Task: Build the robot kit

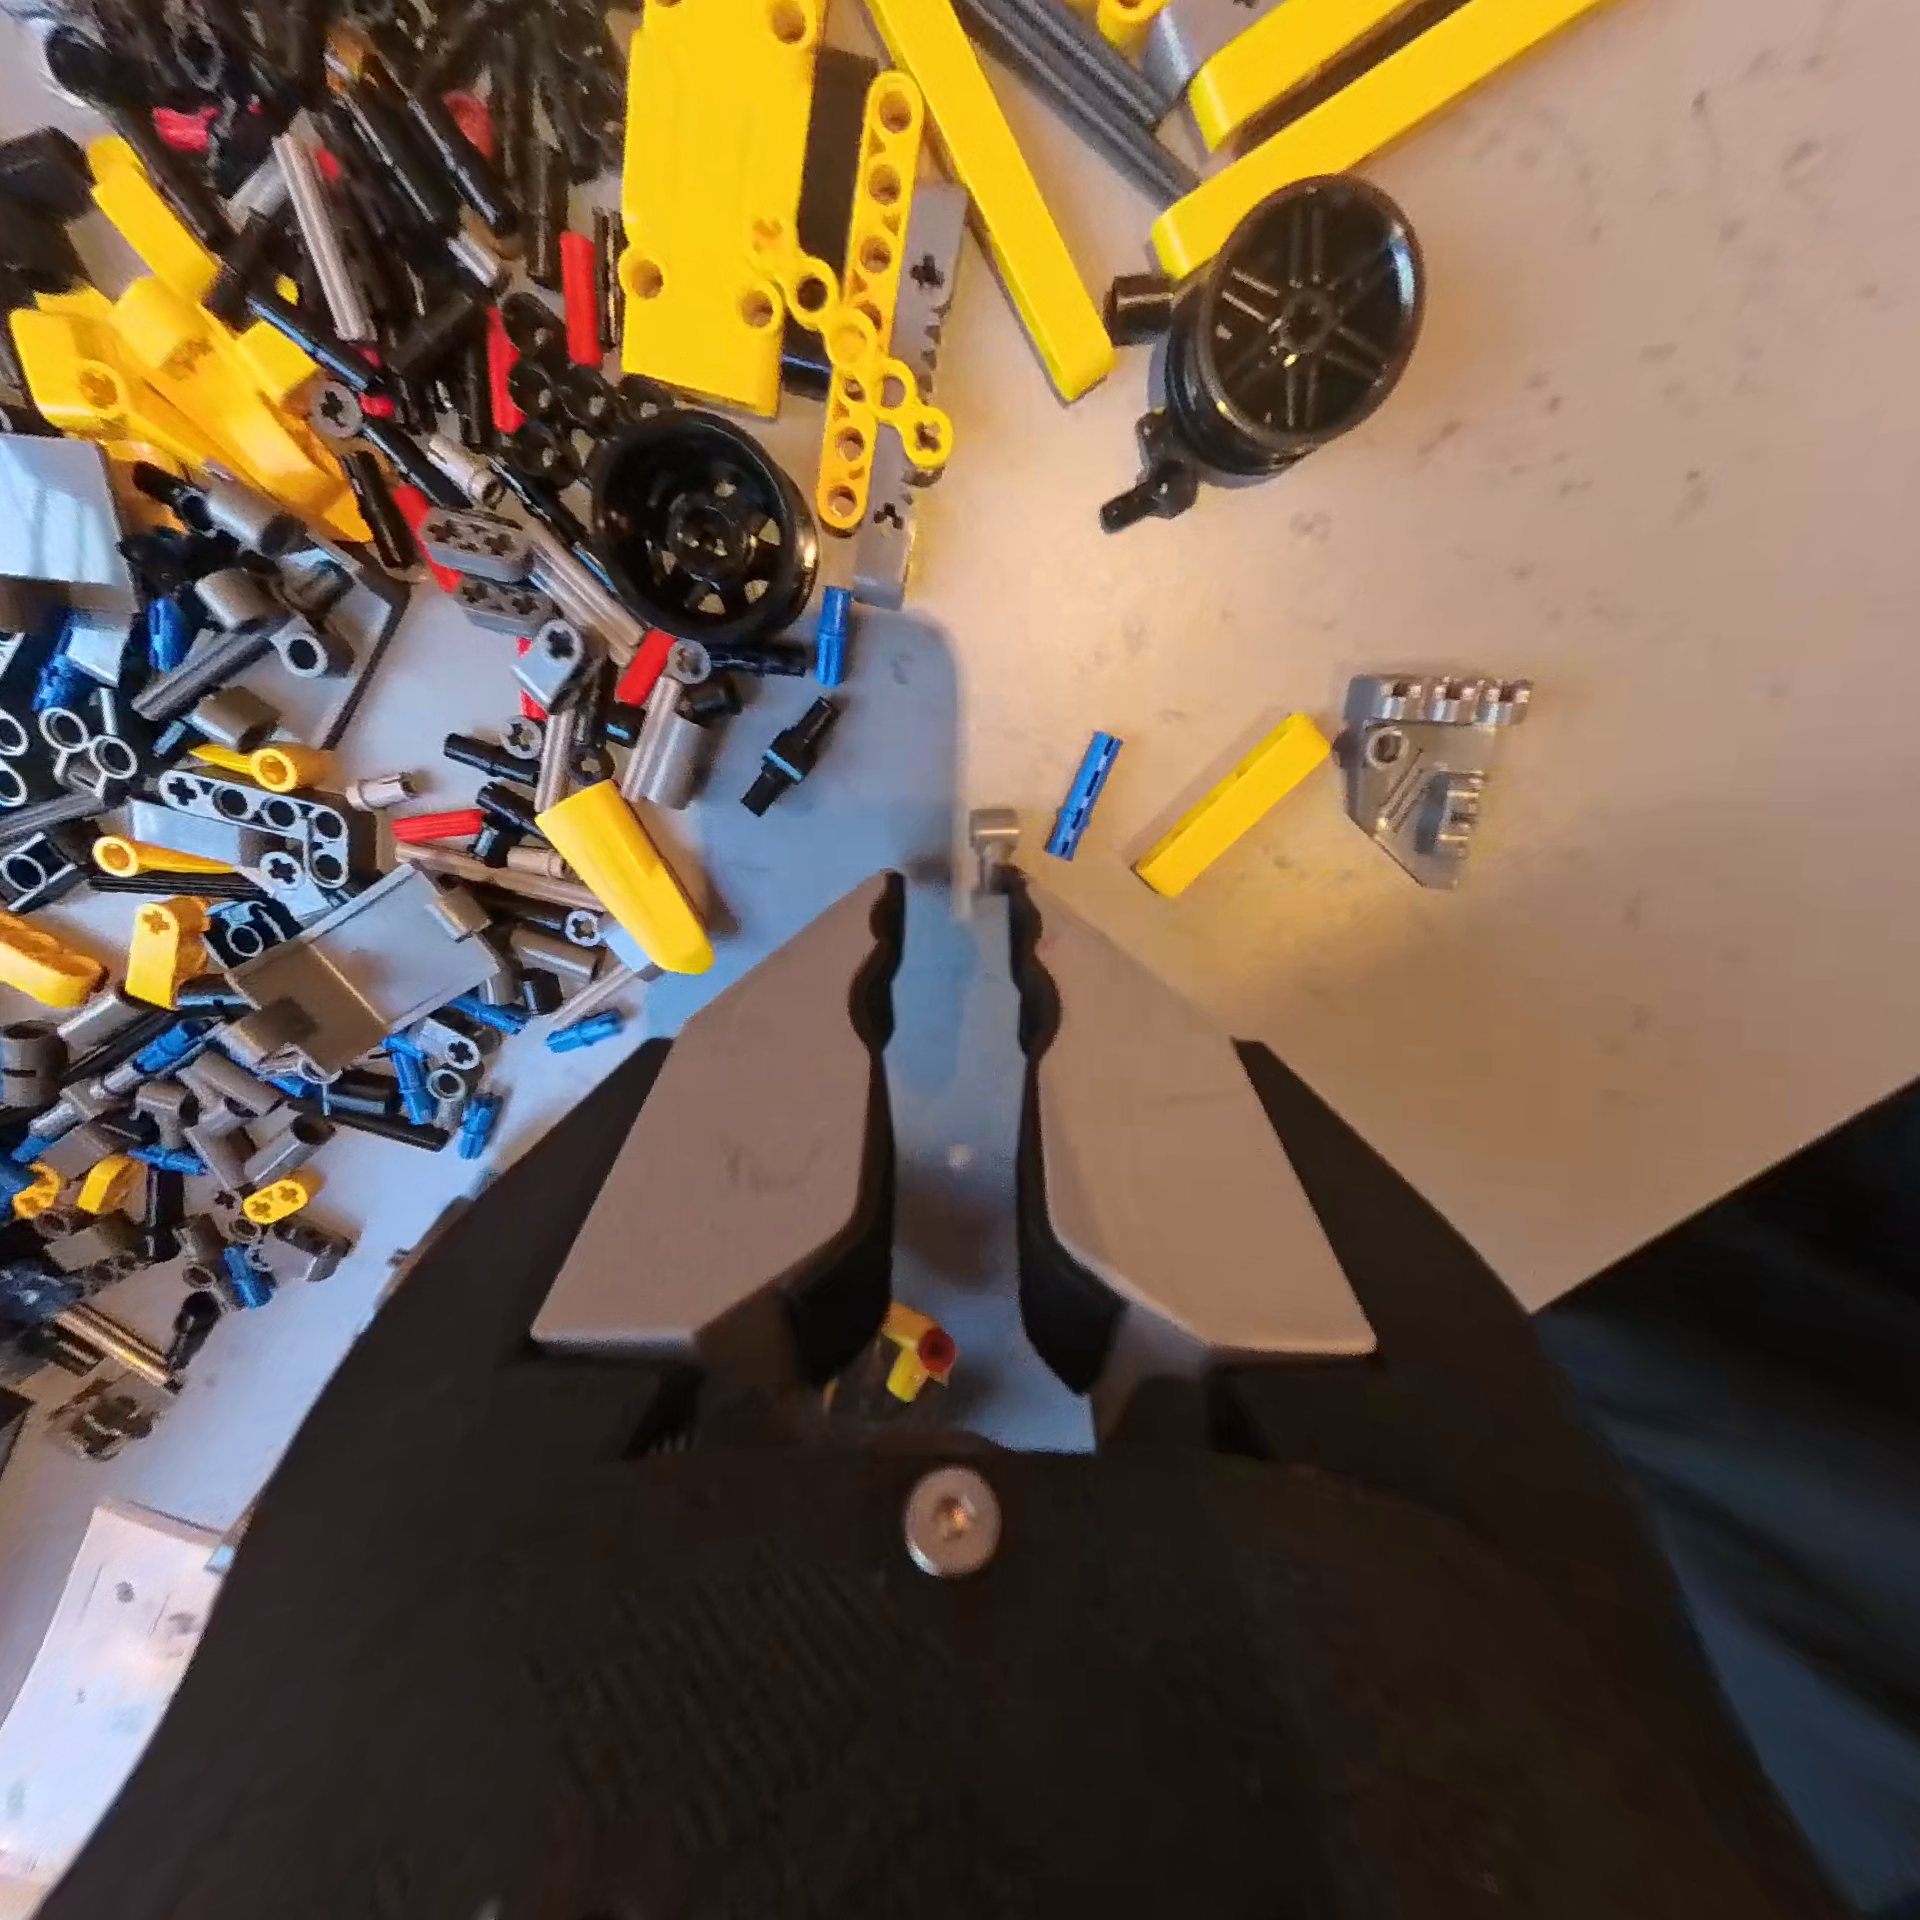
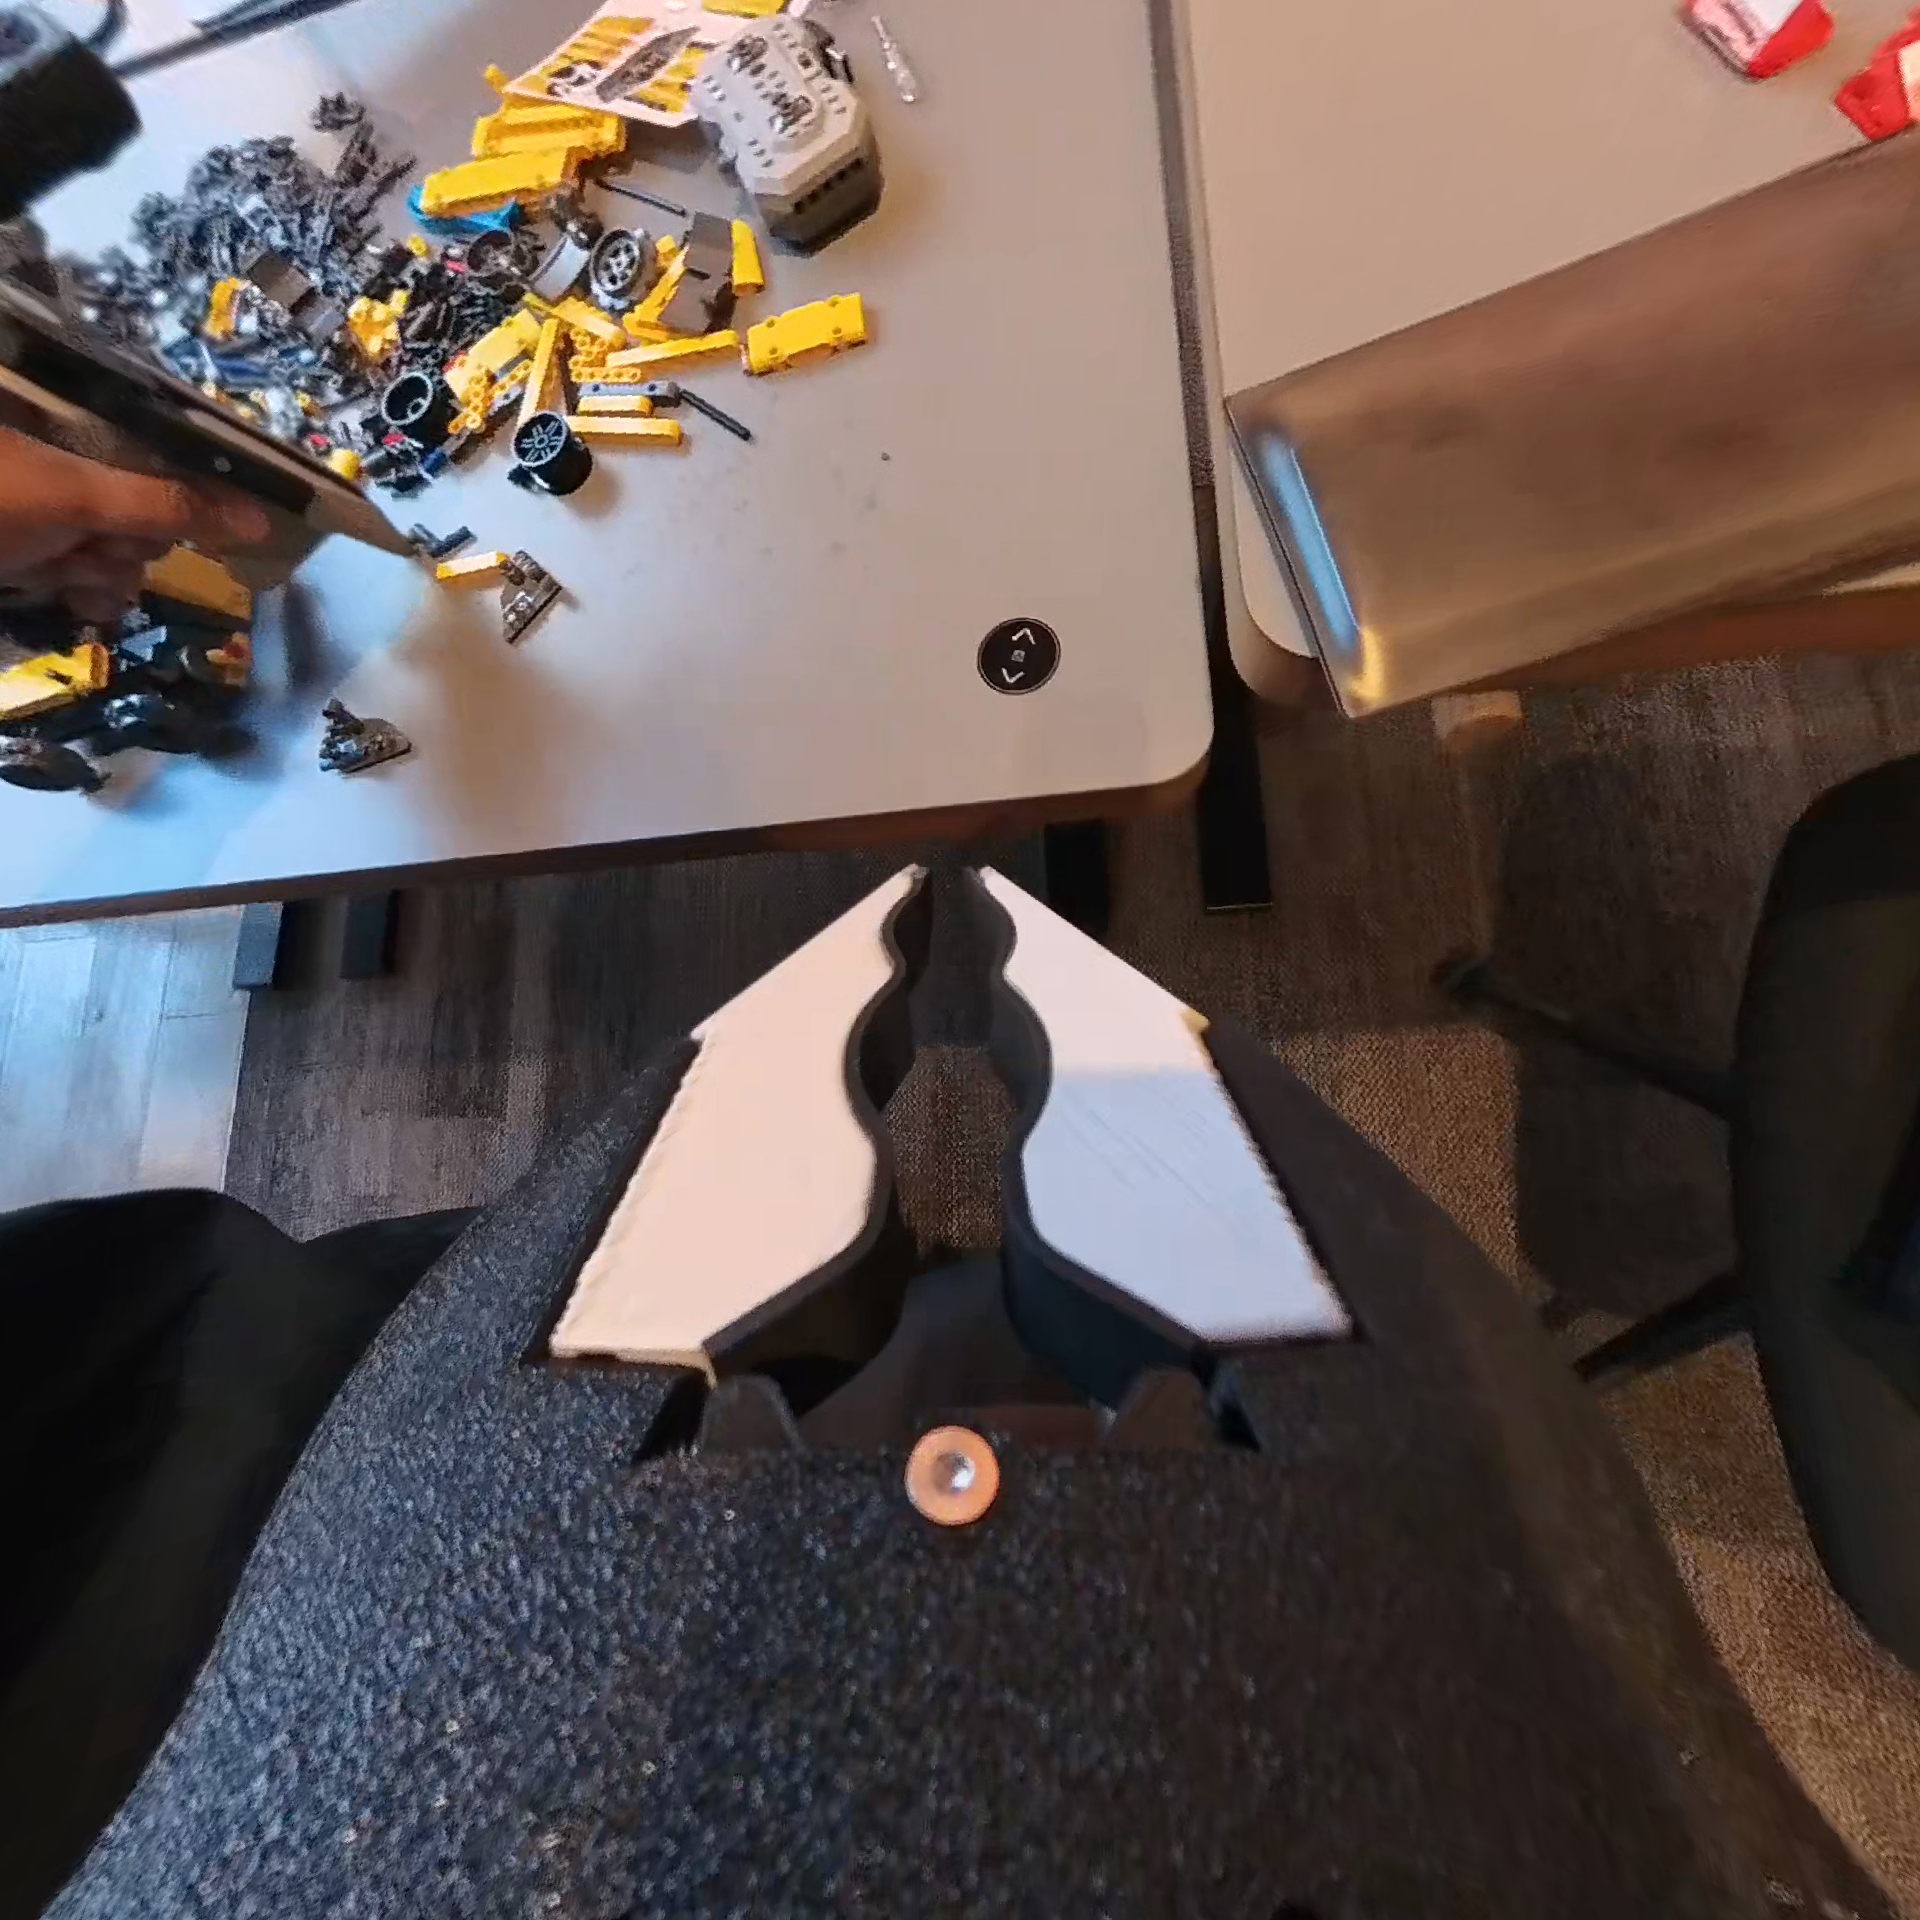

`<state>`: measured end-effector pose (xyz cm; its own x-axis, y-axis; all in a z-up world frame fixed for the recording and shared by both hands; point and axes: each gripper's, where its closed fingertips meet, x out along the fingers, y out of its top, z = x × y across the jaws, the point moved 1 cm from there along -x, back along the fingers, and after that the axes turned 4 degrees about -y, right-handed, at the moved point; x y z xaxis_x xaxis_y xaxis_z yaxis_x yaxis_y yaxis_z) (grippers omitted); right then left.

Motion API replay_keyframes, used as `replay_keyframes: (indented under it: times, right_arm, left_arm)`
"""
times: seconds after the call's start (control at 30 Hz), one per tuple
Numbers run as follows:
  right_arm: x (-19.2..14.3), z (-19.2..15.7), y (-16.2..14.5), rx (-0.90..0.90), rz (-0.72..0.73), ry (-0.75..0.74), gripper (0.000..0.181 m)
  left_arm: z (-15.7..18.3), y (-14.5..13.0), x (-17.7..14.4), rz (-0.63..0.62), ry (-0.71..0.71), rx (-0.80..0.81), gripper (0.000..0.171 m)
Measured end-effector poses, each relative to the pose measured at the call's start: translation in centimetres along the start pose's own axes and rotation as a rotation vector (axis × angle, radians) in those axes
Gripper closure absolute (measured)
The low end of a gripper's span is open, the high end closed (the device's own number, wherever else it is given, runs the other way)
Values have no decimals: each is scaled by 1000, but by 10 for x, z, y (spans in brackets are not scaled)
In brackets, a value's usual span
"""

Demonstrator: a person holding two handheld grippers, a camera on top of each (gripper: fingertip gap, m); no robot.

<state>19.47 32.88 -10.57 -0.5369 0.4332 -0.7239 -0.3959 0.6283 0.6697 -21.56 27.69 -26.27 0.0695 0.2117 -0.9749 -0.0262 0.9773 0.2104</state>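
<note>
The left gripper (image 1: 951,883) stands parted over a small grey plastic connector (image 1: 987,844) near the counter's (image 1: 1558,935) front edge, beside the brick pile (image 1: 312,727); the right gripper (image 2: 948,878), slightly parted and empty, hangs off the counter.

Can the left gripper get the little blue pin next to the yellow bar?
Probably yes. The left gripper sits low over the table, just short of the blue pin. Only a small grey piece at its tips is close.

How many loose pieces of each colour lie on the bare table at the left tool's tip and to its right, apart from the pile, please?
Grey: 2 (small connector, toothed bracket)
Blue: 1 (pin)
Yellow: 1 (beam)
Total: 4
</note>
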Motion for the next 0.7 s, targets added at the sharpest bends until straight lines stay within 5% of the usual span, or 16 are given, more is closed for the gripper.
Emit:
replay_keyframes:
  times: [0.2, 0.37, 0.53, 0.7]
  right_arm:
    - [-2, 7, -14, 4, -6, -4, 175]
    - [25, 13, -15, -65, -53, 85, 175]
    - [76, 11, -34, -178, -156, 269, 174]
    - [116, 12, -61, -355, -217, 397, 170]
  left_arm:
    - [-10, 2, -30, 63, 34, 19, 147]
    - [-4, -7, -104, 278, 43, -107, 138]
    - [65, -59, -159, 394, -40, -235, 126]
    - [142, -117, -162, 450, 2, -286, 124]
